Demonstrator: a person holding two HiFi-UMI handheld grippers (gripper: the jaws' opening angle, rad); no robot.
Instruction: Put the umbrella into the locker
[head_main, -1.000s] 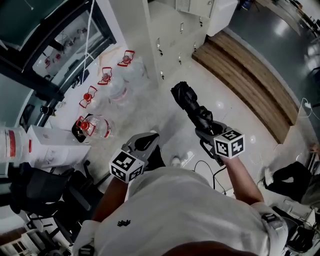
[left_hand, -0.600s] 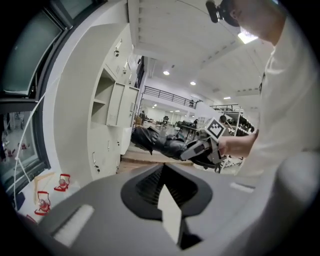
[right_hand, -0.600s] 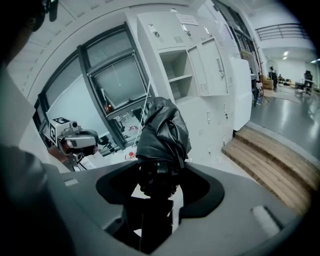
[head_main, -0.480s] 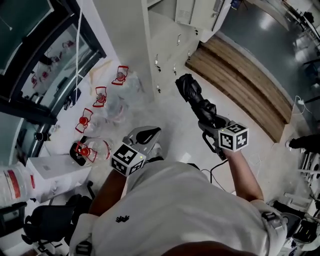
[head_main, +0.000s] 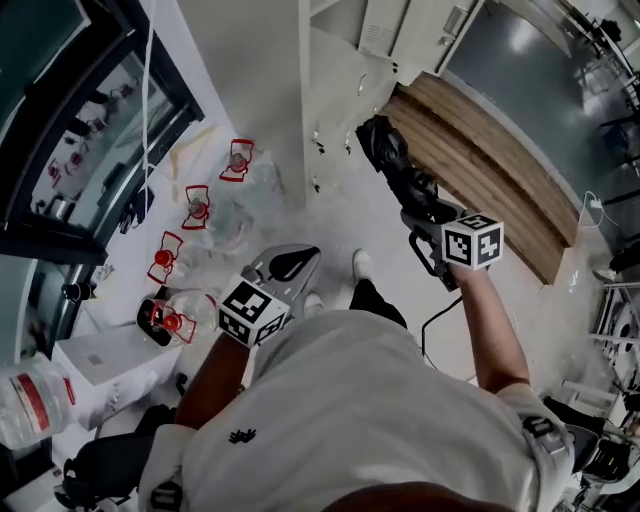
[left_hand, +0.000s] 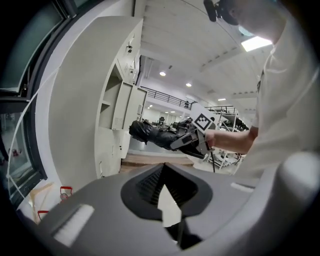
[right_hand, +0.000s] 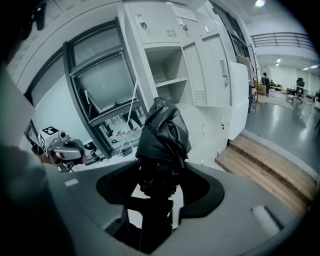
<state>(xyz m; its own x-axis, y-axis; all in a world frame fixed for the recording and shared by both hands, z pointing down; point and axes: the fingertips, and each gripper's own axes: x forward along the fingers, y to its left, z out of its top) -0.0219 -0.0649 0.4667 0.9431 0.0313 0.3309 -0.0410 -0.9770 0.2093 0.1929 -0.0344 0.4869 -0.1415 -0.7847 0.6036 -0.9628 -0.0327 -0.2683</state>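
Progress: the folded black fabric umbrella (head_main: 390, 160) has swung up and forward over the last second. Its tip is now right beside the pale grey metal locker bank (head_main: 335, 95), and its handle end is clamped tight in the right gripper (head_main: 425, 208). An open shelved compartment (right_hand: 167, 75) lies dead ahead (door standing wide), so insertion looks close. Meanwhile the left gripper (head_main: 288, 266) hangs low, jaws together, empty.

floor (head_main: 335, 215): we see pale speckled surface | locker (head_main: 340, 100) stands on it, top | clear water jugs (head_main: 197, 207) w/ red handles in row, L by window | white box (head_main: 100, 362) nr them | wood step (head_main: 490, 170) R | black cable (head_main: 432, 318) by our feet
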